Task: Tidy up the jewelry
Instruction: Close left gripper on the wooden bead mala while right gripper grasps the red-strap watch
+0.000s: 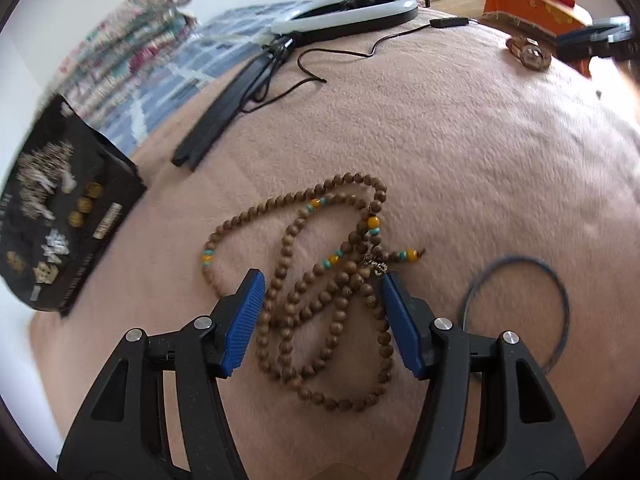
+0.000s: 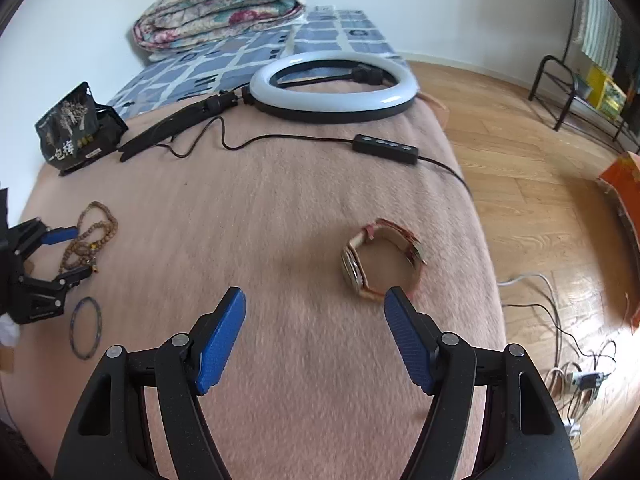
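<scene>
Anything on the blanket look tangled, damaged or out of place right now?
The wooden bead necklace lies in a tangled heap of crossed loops between the open left tool's fingers. The watch and blue bangle look fine.

Home bedroom, pink blanket [image 2: 320, 200] on bed, folded floral quilt [image 2: 224, 8], wooden floor [image 2: 520, 152]

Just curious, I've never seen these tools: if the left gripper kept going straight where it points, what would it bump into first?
Most likely the wooden bead necklace, heaped on the pink blanket between the left gripper's open jaws; depth is hard to judge.
</scene>
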